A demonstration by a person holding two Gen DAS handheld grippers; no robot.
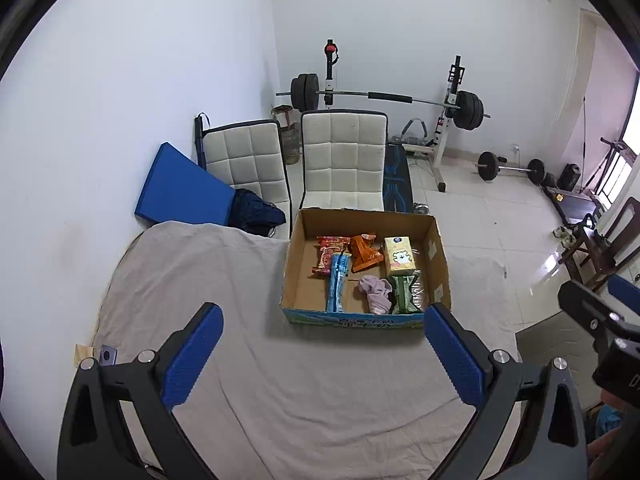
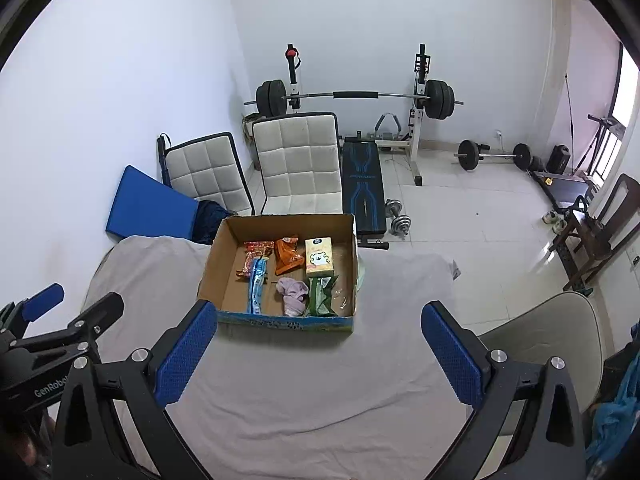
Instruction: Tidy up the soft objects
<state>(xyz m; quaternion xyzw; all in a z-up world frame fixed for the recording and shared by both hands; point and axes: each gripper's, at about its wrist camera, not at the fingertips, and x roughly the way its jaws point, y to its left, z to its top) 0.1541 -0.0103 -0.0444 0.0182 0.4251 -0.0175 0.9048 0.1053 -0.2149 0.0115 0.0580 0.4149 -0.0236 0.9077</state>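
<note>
Hovering left gripper [image 1: 322, 342] and right gripper [image 2: 318, 340] agape, empty, box [image 1: 438, 256] wall hiding packets' edges.

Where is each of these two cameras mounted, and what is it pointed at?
Left wrist view: on the left gripper, looking along its open blue fingers at the cardboard box on the cloth-covered table; the right gripper shows at the right edge.
Right wrist view: on the right gripper, also open, facing the same box; the left gripper shows at the left edge.
Shared: box, table, white chairs, barbell rack.
</note>
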